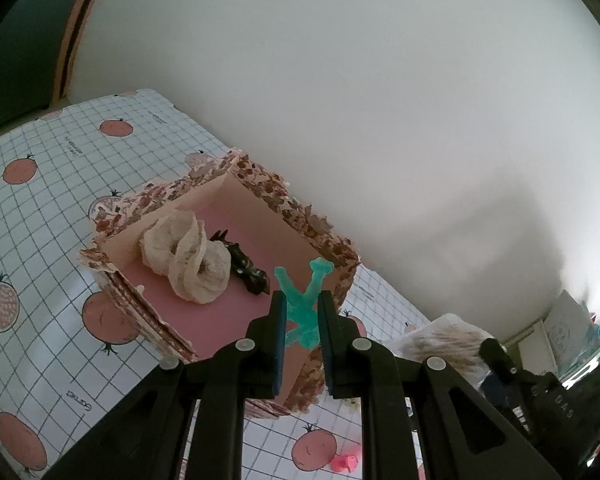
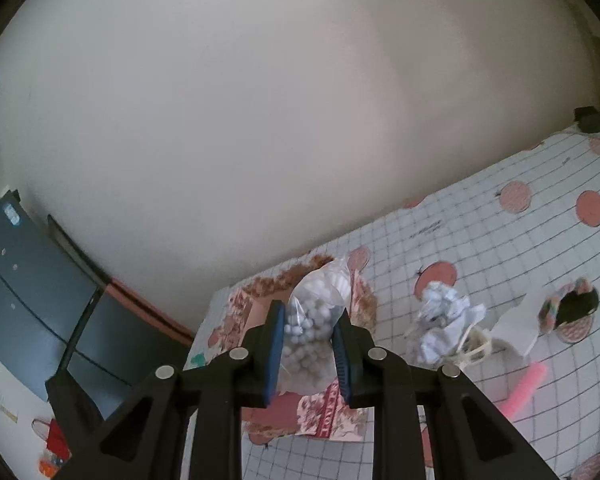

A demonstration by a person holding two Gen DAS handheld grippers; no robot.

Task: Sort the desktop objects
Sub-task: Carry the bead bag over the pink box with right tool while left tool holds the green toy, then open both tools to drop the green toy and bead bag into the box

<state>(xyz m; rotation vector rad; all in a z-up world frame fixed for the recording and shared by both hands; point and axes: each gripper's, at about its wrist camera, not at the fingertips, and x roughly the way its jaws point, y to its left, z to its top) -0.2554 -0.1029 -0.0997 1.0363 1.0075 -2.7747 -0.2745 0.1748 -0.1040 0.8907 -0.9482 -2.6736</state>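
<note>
Left gripper (image 1: 303, 322): my fingers pinch the teal toy figure (image 1: 305, 300), its long axis pointing forward over the floral box (image 1: 260, 184).
Right gripper (image 2: 307, 344): pinches the bead bag (image 2: 316, 320), above the same box.
Nearer arm: cannot tell.

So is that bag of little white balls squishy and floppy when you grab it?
Probably. The bag of white balls bulges above the right gripper where it is pinched, so it likely shifts shape. The thin clear plastic looks slippery, and the foam-like balls suggest lightness.
</note>
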